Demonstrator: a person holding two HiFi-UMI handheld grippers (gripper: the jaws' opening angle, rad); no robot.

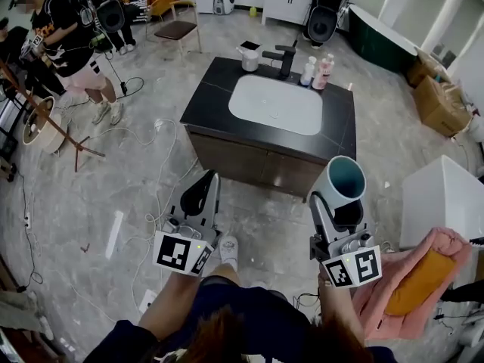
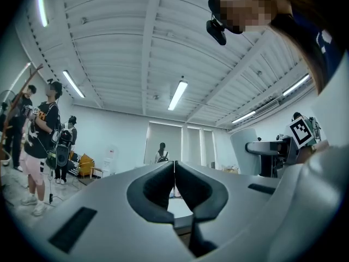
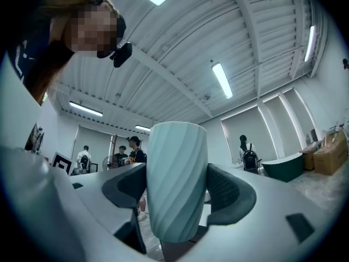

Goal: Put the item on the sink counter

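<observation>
Right gripper (image 3: 179,190): jaws spread wide, pressed on both flanks of a ribbed pale-teal cup (image 1: 342,180), which stands upright, mouth up.
Left gripper (image 2: 174,171): jaws together, nothing between them.
Cup's place: in the air, well short of the sink counter (image 1: 208,97).
Counter: bare dark top around a white basin (image 1: 276,104); faucet (image 1: 286,57) and bottles (image 1: 318,72) at the back.
Risk, grip: the smooth tapered wall could slide through the pads if tilted.
Risk, walk: loose floor cables (image 1: 162,138) could catch a foot.
Risk, placing: set too far in, the cup could tip into the basin or knock the bottles.
</observation>
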